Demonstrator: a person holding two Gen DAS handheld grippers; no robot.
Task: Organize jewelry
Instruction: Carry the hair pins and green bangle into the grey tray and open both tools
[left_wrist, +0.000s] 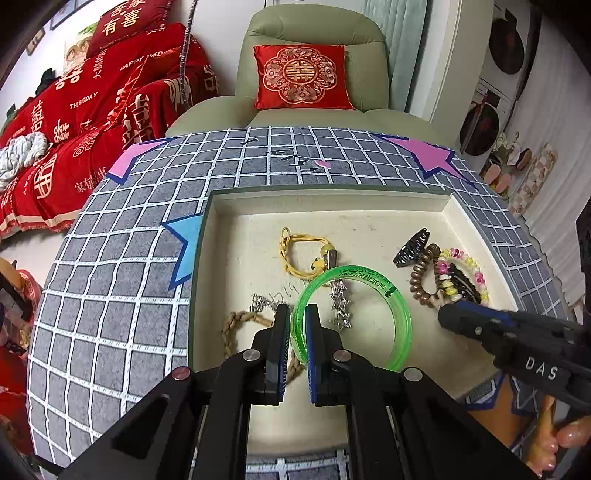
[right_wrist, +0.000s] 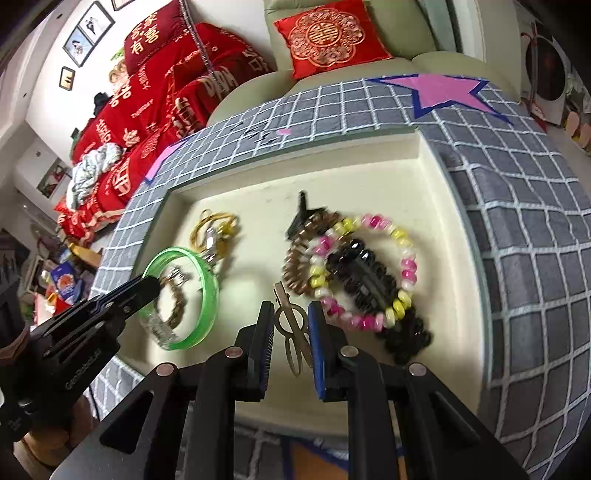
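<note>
A cream tray (left_wrist: 369, 218) (right_wrist: 373, 173) lies on the grey grid mat. My left gripper (left_wrist: 297, 332) (right_wrist: 157, 286) is shut on the left rim of a green bangle (left_wrist: 400, 332) (right_wrist: 208, 295), low over the tray. My right gripper (right_wrist: 291, 332) (left_wrist: 443, 314) is shut on a metal hair clip (right_wrist: 291, 325) beside a pink, yellow and white bead bracelet (right_wrist: 369, 321) (left_wrist: 469, 264). A black hair claw (right_wrist: 364, 273), a brown coil tie (left_wrist: 419, 284), a yellow cord bracelet (left_wrist: 295, 254), a silver chain (left_wrist: 341, 306) and a braided rope bracelet (left_wrist: 231, 328) lie in the tray.
The grey grid mat (left_wrist: 122, 295) carries pink stars (left_wrist: 424, 151) and a blue star (left_wrist: 188, 247). Behind it stand a green armchair (left_wrist: 314, 26) with a red cushion (left_wrist: 301, 75), and red bedding (left_wrist: 92, 96) at the left. A person's hand (left_wrist: 569, 439) shows at the lower right.
</note>
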